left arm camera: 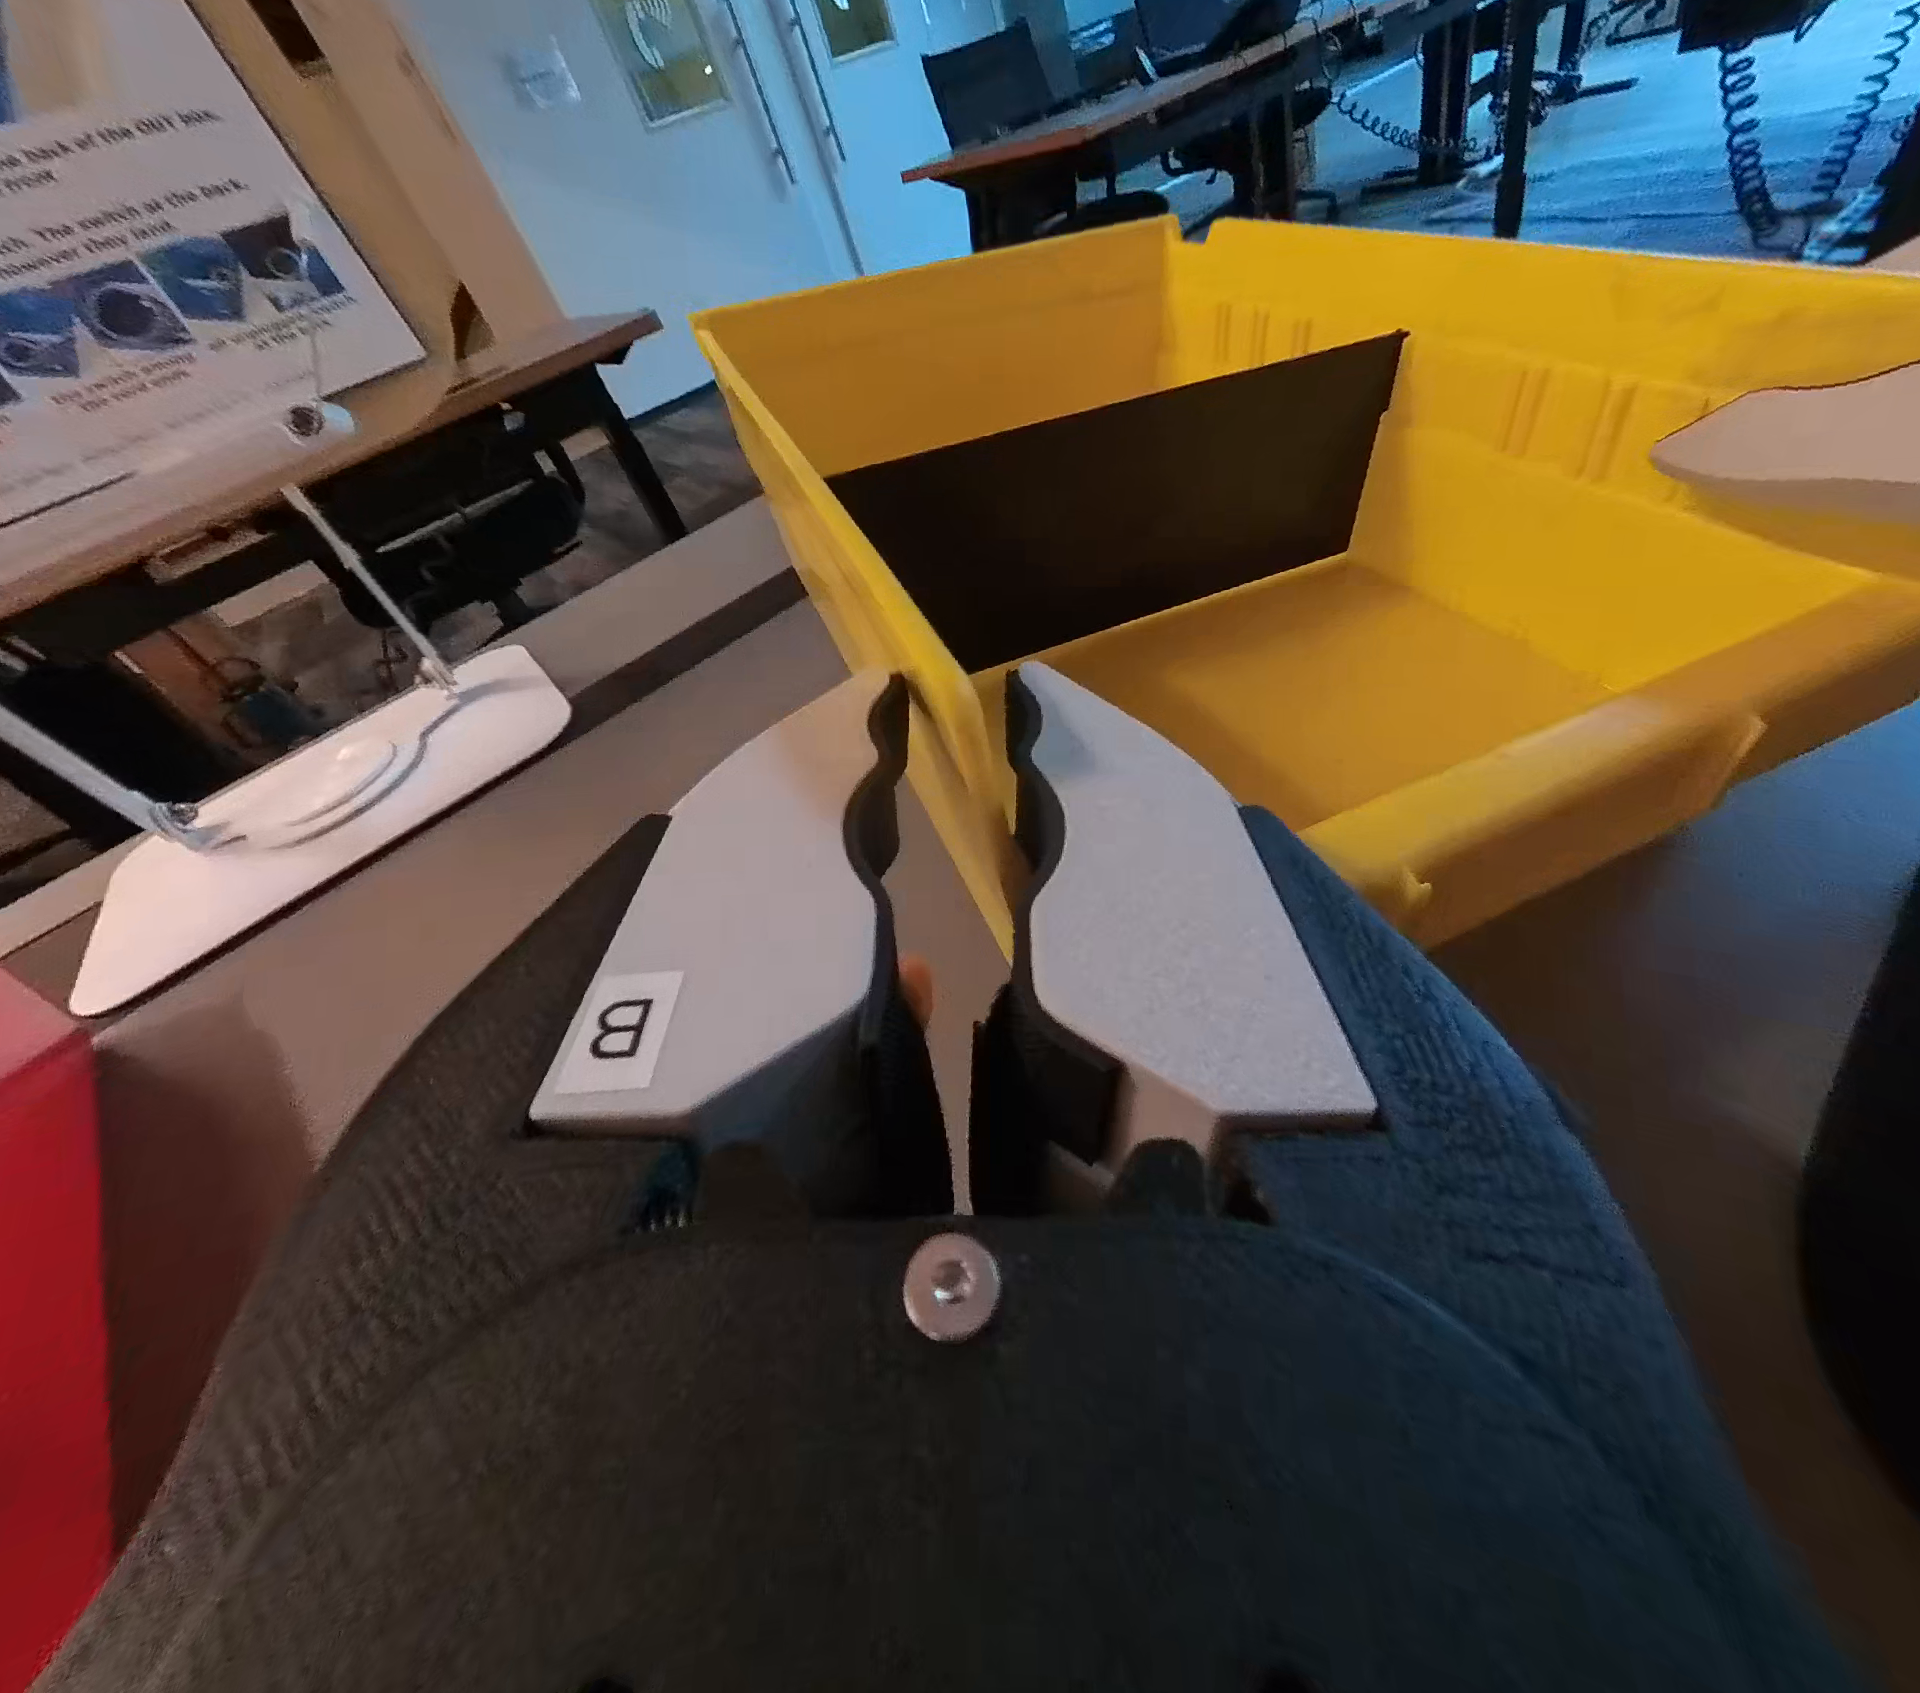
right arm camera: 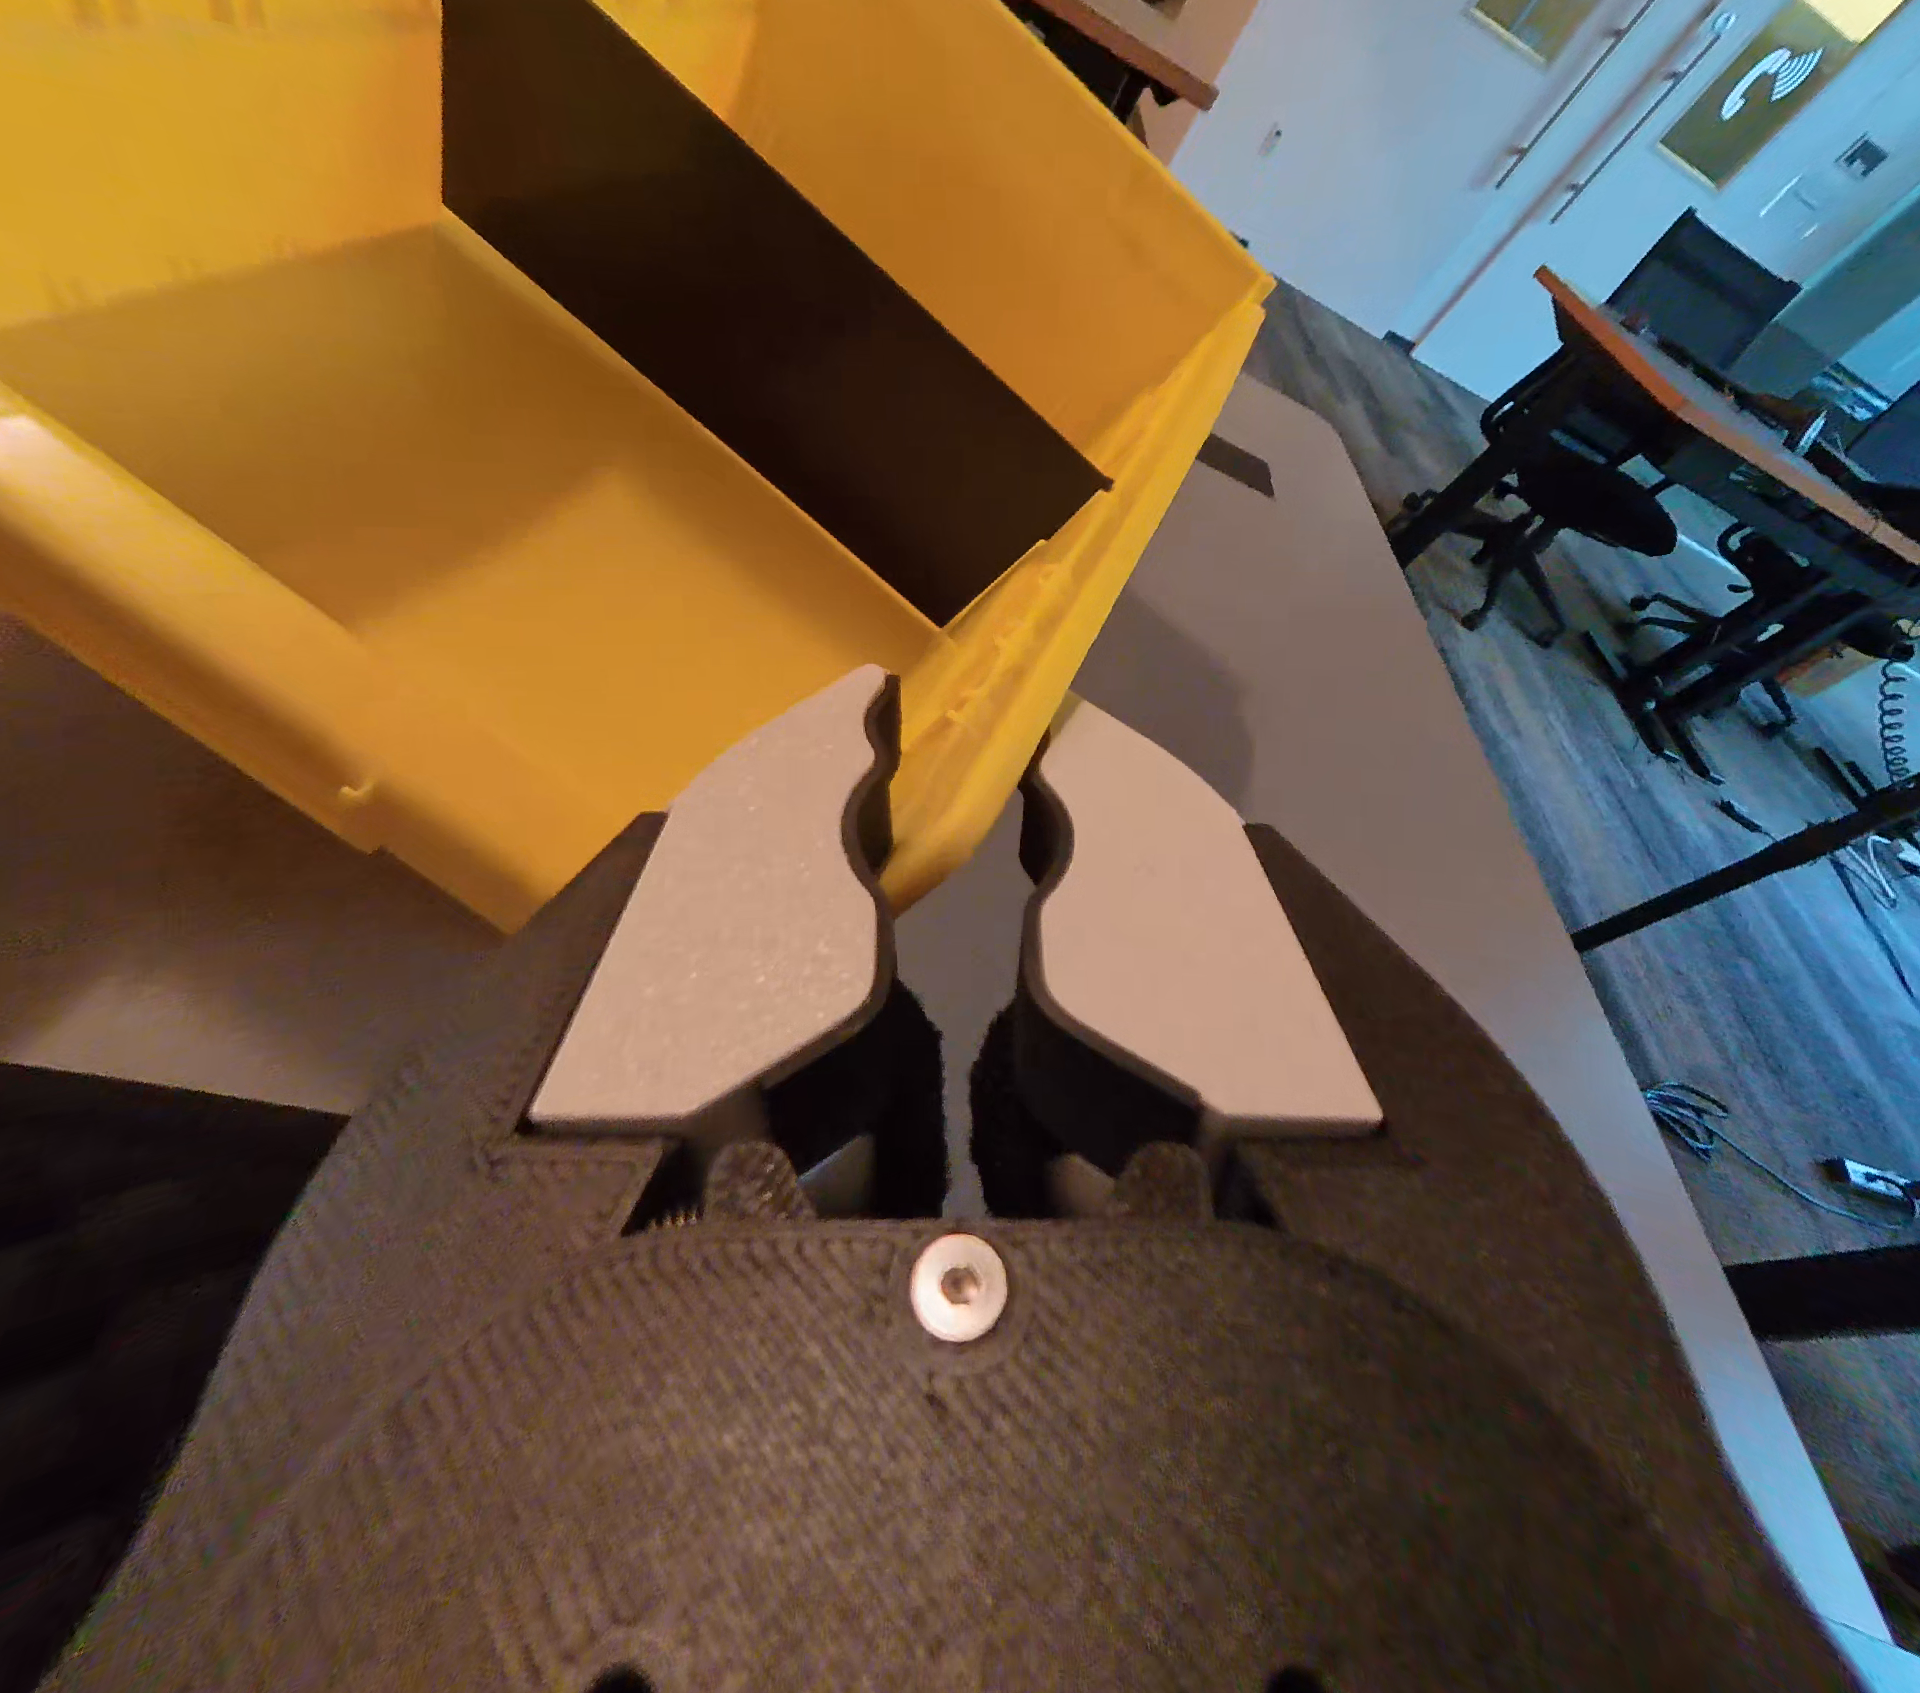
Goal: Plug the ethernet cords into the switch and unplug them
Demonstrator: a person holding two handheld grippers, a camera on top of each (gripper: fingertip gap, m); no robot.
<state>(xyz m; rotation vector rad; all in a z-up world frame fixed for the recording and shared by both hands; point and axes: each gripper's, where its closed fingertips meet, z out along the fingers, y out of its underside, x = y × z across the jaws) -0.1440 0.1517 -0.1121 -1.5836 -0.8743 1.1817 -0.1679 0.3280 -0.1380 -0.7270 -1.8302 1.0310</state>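
Ethernet cords and the switch cannot be made out in either view, so their place cannot be told. What the tongs hold is a yellow bin (left arm camera: pixel 935 355), filling the centre and right of the left wrist view and the upper left of the right wrist view.

The left tongs (left arm camera: pixel 956 698) are nearly closed, pinching the thin rim of one side wall of the bin near its front corner. The right tongs (right arm camera: pixel 961 708) are closed as narrowly on the opposite side wall, also by the front corner; one of their grey fingers shows at the right edge of the left wrist view.

A black divider (left arm camera: pixel 1101 521) stands upright across the bin, splitting it into a near and a far compartment.

Below the bin is a grey table (left arm camera: pixel 312 1020). A flat white stand base (left arm camera: pixel 343 802) lies on it at centre left, and a red box (left arm camera: pixel 42 1228) sits at the lower left edge.
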